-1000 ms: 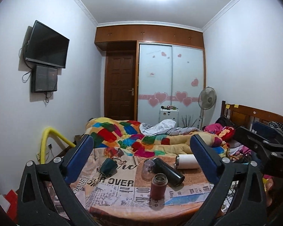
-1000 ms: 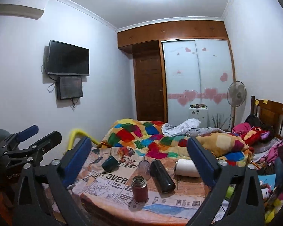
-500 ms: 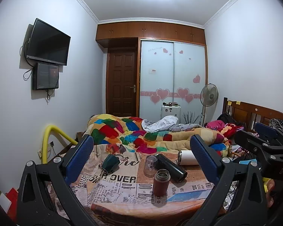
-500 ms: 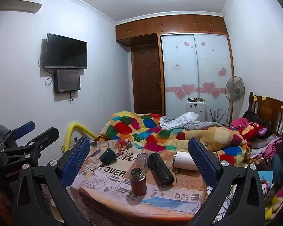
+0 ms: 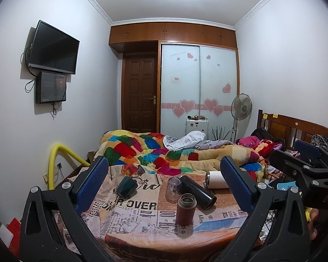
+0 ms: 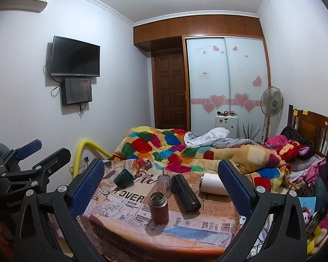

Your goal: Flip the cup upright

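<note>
A small table (image 5: 142,235) (image 6: 207,238) with a newspaper-print cloth holds several cups. A dark green cup (image 5: 126,184) (image 6: 123,178) lies on its side at the left. A clear cup (image 5: 172,188) (image 6: 164,182) stands mouth down. A black flask (image 5: 198,191) (image 6: 185,193) and a white cup (image 5: 216,179) (image 6: 213,183) lie on their sides. A brown-red flask (image 5: 185,208) (image 6: 158,207) stands upright, mouth open. My left gripper (image 5: 164,184) and right gripper (image 6: 161,184) are both open and empty, held back from the table.
A bed with a colourful quilt (image 5: 164,152) lies right behind the table. A yellow rail (image 5: 54,159) stands at the left. Clutter and toys (image 6: 312,174) fill the right side. Each gripper shows at the edge of the other's view.
Both cameras have tilted or dropped slightly, so the table sits a little higher in view. The cups have not moved. Both grippers stay open.
</note>
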`<action>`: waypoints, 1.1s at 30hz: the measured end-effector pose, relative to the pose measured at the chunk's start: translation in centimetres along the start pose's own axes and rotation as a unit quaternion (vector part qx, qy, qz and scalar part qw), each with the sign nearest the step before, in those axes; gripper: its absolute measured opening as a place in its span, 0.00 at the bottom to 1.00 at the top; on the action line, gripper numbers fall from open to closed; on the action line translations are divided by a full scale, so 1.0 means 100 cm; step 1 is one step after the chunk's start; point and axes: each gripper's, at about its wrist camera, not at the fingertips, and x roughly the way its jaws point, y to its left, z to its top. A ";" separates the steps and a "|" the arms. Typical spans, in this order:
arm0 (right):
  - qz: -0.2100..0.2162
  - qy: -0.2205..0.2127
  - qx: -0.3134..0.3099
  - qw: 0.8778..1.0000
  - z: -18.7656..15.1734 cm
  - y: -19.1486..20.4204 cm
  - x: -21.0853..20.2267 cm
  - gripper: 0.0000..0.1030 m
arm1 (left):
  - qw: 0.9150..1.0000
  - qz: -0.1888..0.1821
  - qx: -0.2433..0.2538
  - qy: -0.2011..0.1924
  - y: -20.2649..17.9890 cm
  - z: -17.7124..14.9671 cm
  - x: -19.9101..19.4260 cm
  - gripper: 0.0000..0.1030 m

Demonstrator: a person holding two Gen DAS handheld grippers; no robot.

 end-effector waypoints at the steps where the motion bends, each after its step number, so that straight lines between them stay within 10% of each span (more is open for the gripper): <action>1: 0.000 0.000 0.000 1.000 0.000 0.000 0.000 1.00 | 1.000 0.000 0.000 0.001 0.000 0.000 0.000 1.00; 33: -0.005 -0.001 0.000 1.000 -0.002 -0.005 -0.003 1.00 | 1.000 -0.024 -0.006 0.005 -0.005 0.000 0.007 1.00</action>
